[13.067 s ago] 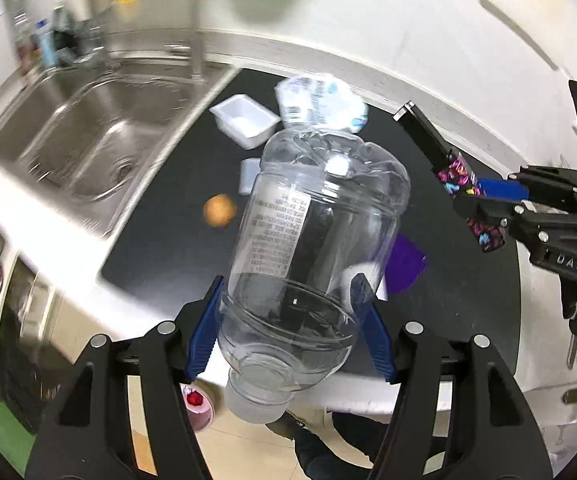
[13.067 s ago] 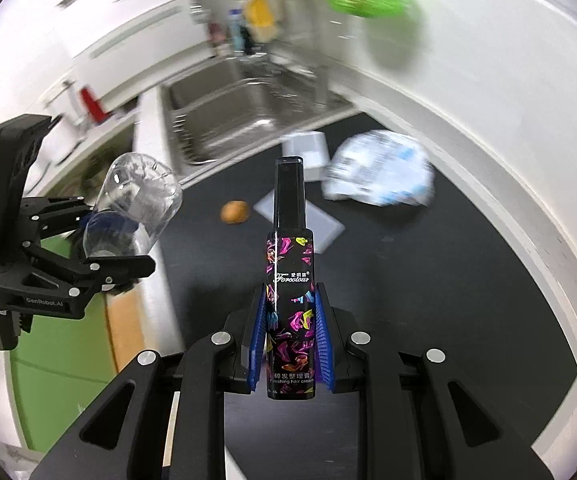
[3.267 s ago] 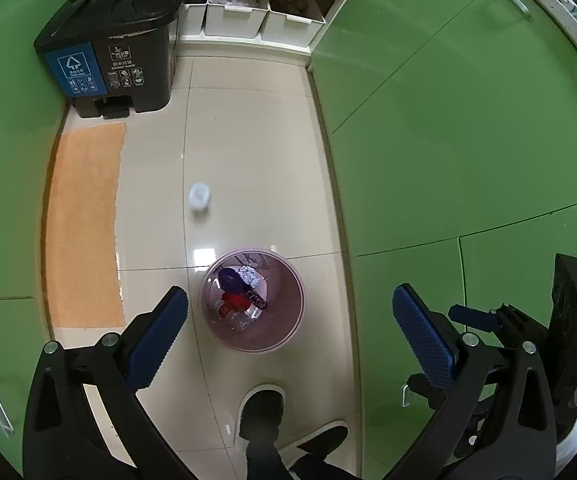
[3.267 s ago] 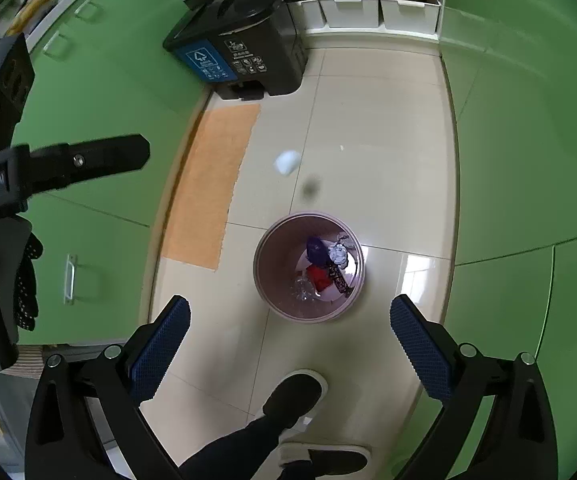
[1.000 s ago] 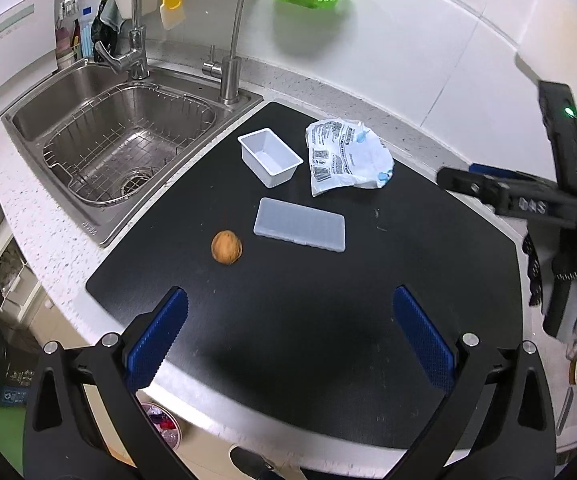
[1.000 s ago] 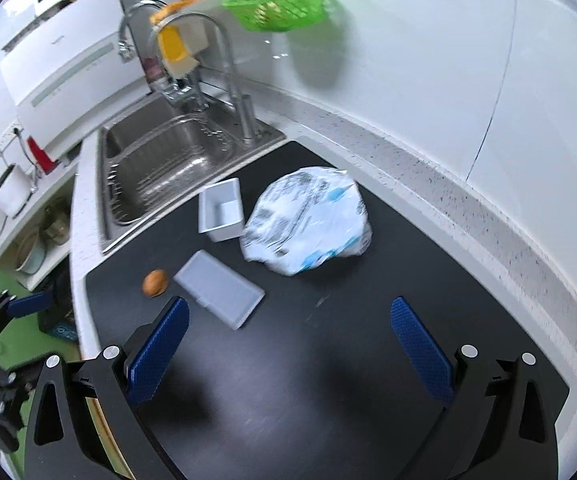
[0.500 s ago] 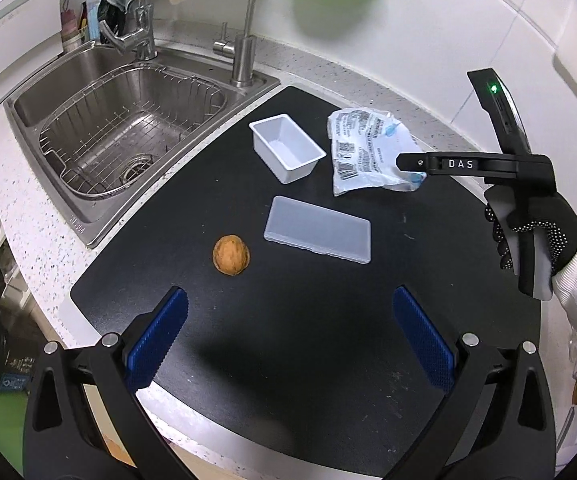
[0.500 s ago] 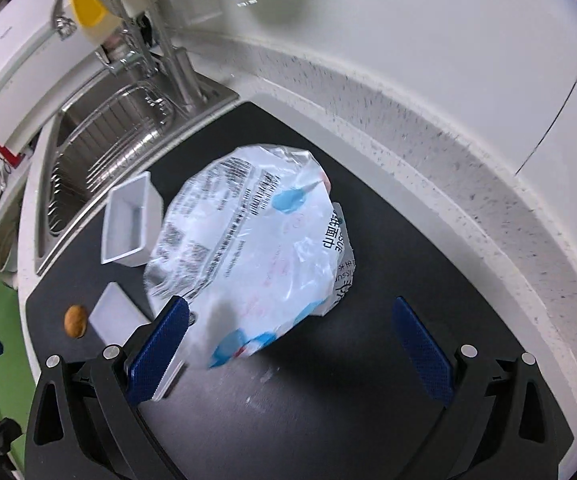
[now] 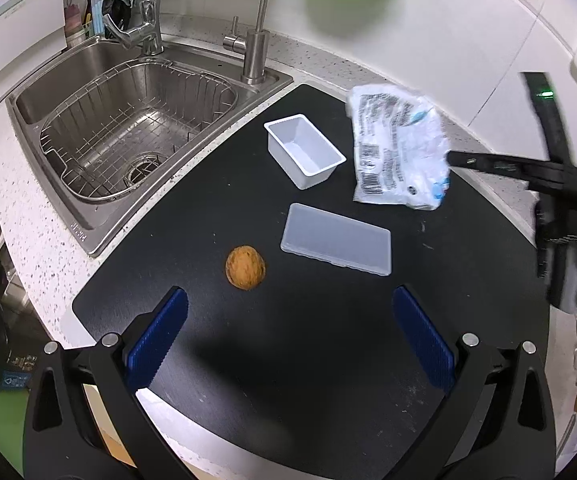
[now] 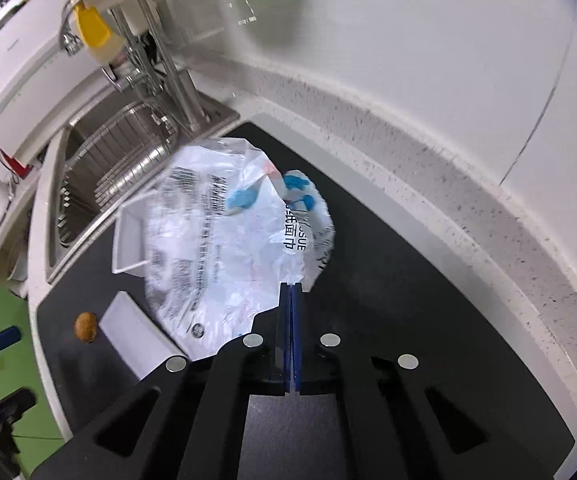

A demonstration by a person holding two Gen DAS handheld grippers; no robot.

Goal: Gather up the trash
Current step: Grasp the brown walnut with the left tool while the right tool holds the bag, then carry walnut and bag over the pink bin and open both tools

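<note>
R gripper [image 10: 290,292] pinched tight on the edge of a crumpled white plastic wrapper [image 10: 224,248], which lies on the black countertop mat [image 9: 308,340] beside a white tub [image 9: 303,150]. L gripper [image 9: 288,340] hangs above the mat w/ jaws wide apart, nothing between them; walnut [image 9: 245,267] & flat clear lid [image 9: 336,239] lie just ahead

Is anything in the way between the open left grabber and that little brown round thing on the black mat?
Nothing visible. The open left gripper hangs over bare black counter mat, and the small round brown nut lies just ahead of its left finger.
</note>
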